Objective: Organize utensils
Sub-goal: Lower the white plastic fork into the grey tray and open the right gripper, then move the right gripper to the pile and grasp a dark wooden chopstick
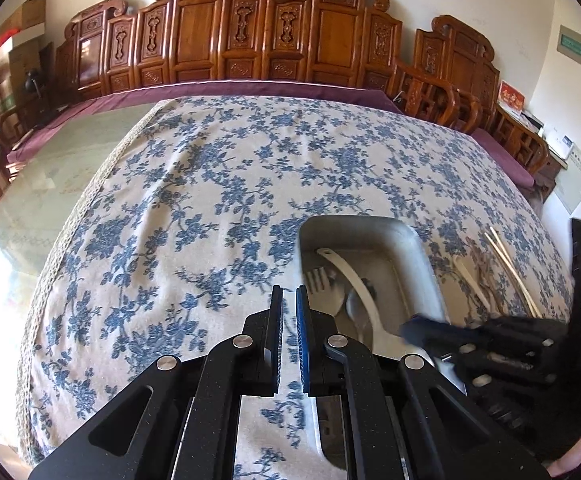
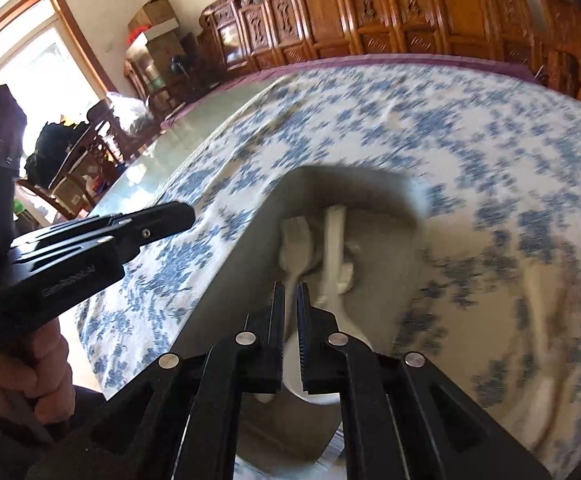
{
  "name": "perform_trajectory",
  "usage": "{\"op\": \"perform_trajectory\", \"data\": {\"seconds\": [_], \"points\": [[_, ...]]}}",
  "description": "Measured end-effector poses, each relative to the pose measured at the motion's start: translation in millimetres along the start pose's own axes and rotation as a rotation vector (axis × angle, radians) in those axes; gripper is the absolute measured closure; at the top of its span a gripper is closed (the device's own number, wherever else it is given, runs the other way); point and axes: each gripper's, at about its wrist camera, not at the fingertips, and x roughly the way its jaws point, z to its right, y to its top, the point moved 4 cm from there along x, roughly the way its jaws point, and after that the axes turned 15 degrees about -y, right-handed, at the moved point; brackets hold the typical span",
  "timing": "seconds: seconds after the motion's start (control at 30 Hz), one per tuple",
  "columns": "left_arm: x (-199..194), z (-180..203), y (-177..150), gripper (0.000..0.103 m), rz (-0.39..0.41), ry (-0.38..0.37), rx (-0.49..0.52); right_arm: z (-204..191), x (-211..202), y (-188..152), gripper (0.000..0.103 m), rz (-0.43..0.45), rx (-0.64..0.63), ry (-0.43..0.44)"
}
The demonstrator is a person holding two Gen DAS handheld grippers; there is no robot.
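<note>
A metal tray (image 1: 418, 248) lies on the blue-flowered tablecloth and holds a fork (image 1: 318, 284), a white spoon (image 1: 354, 280) and a metal spoon (image 1: 360, 316). The tray (image 2: 226, 280) also fills the middle of the blurred right wrist view, with the fork (image 2: 296, 240) and white spoon (image 2: 336, 248) inside. My left gripper (image 1: 289, 294) is empty over the cloth just left of the tray, its jaws a narrow gap apart. My right gripper (image 2: 291, 290) hovers over the tray with nothing between its nearly closed jaws. It shows in the left wrist view (image 1: 422, 330). Chopsticks (image 1: 510, 272) lie right of the tray.
The flowered cloth (image 1: 210, 208) covers part of a glass-topped table (image 1: 42, 208). Carved wooden chairs (image 1: 250, 32) line the far edge. The left gripper appears at left in the right wrist view (image 2: 162, 220), with the hand holding it (image 2: 22, 376).
</note>
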Motion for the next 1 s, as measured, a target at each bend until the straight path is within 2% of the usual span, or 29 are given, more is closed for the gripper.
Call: {"op": "perform_trajectory", "data": {"seconds": [0.17,0.27,0.33,0.4,0.53,0.6,0.67,1.0], "points": [[5.5,20.2,0.0,0.096,-0.006,-0.039,0.024,48.1,-38.2,-6.2,0.094,0.069,-0.02,-0.119],[8.0,36.4,-0.8,0.079,-0.008,-0.065,0.046,81.7,-60.4,-17.6,0.094,0.098,-0.032,-0.215],[9.0,47.9,-1.0,0.076,-0.008,-0.085,0.061,104.1,-71.7,-27.5,0.094,0.109,-0.032,-0.273],[10.4,61.0,-1.6,0.066,-0.01,-0.106,0.076,124.1,-78.5,-35.0,0.094,0.109,-0.027,-0.325],[14.4,85.5,-4.5,0.054,-0.022,-0.137,0.112,152.8,-82.6,-46.7,0.094,0.102,-0.005,-0.384],[15.1,95.2,-6.4,0.043,-0.021,-0.142,0.128,160.3,-80.2,-49.1,0.093,0.098,0.003,-0.399],[15.6,105.8,-8.7,0.039,-0.022,-0.148,0.145,168.0,-76.2,-54.6,0.088,0.084,0.023,-0.394],[22.8,129.8,-16.7,0.038,-0.045,-0.16,0.174,153.2,-26.3,-63.2,0.086,0.01,0.007,-0.335]]}}
